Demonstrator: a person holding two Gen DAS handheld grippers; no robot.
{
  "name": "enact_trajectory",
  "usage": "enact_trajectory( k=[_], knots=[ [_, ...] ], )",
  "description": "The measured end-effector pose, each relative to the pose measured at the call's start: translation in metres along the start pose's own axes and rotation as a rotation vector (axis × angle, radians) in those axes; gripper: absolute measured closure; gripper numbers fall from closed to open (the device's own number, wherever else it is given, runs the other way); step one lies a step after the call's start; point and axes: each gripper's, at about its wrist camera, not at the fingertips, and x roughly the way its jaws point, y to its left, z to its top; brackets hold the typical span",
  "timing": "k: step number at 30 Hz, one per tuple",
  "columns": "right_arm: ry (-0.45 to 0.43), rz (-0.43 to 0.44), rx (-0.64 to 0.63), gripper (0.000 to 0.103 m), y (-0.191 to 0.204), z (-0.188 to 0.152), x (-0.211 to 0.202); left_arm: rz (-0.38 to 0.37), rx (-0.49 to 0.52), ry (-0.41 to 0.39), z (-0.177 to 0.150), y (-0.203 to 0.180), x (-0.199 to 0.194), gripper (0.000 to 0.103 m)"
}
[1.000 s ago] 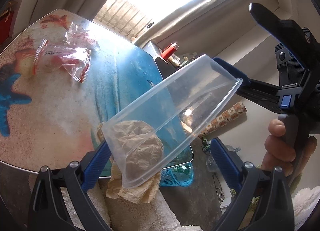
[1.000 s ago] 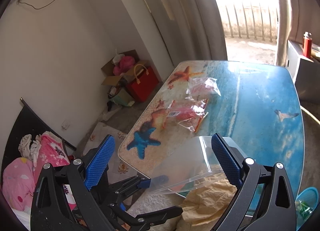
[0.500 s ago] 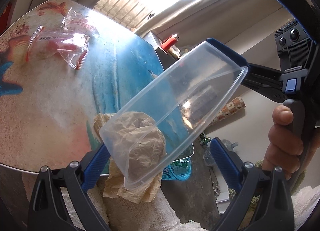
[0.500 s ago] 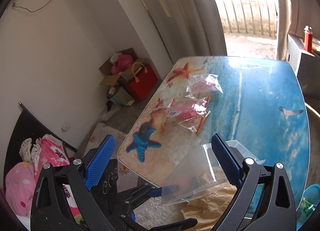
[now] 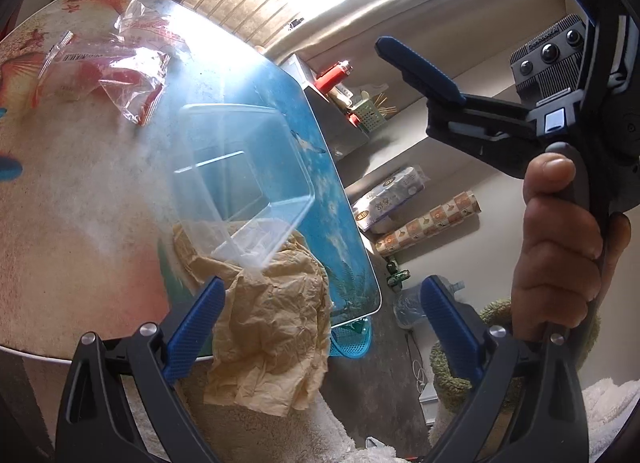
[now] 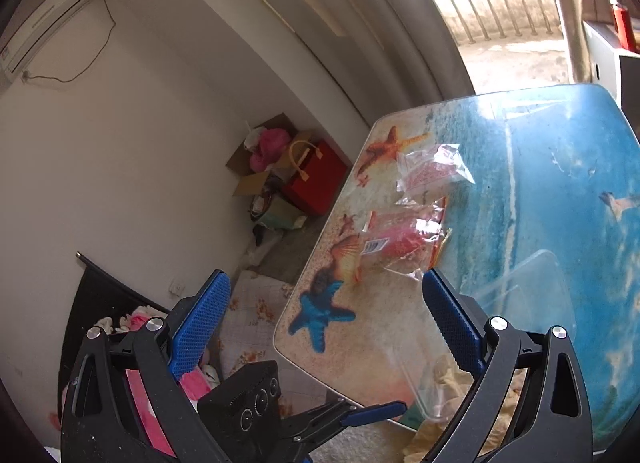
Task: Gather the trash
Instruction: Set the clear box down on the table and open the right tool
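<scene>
Your left gripper stands wide apart, nothing between its blue pads; it sits just off the near edge of the table, over the crumpled brown paper. That paper overhangs the near rim, one part on the tabletop and the rest draped past the edge.

The clear plastic container lies on the table with its open mouth toward your left camera, and its near rim rests on the paper. Neither gripper touches it.

Your right gripper is also wide and empty, held at the table's near left corner. In the left view its one visible finger hangs in the air beyond the table's right edge, your hand closed round the handle.

Two clear wrappers with red print remain on the table: one mid-table by the shell print, the other farther back near the starfish print. Both lie well apart from the container, with bare tabletop between.

Off the table's right edge a blue basket sits on the floor below the corner. Off the left edge, a red bag and cardboard boxes stand against the wall.
</scene>
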Motion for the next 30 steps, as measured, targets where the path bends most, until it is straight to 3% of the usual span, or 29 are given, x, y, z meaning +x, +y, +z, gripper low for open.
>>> enact_trajectory(
  k=[9,13,17,20,24,30],
  knots=[
    [-0.101,-0.088,0.137,0.01,-0.066,-0.016,-0.052,0.015,0.008,0.041,-0.003,0.01,-0.004,0.007],
    [-0.084,-0.179,0.19,0.01,-0.097,-0.037,-0.062,0.06,0.049,0.046,-0.003,0.011,-0.013,0.007],
    [-0.02,-0.287,0.136,0.01,-0.101,-0.067,-0.059,0.104,0.072,0.053,-0.007,0.013,-0.021,0.007],
    [0.042,-0.362,0.019,0.01,-0.09,-0.092,-0.051,0.135,0.065,0.057,-0.009,0.02,-0.024,0.007],
    [0.115,-0.474,-0.319,0.01,-0.06,-0.126,-0.032,0.171,0.044,0.063,-0.012,0.031,-0.028,0.007],
    [0.229,-0.393,-0.818,0.008,-0.037,-0.155,-0.015,0.216,0.034,0.055,-0.01,0.04,-0.037,0.007]
  ],
)
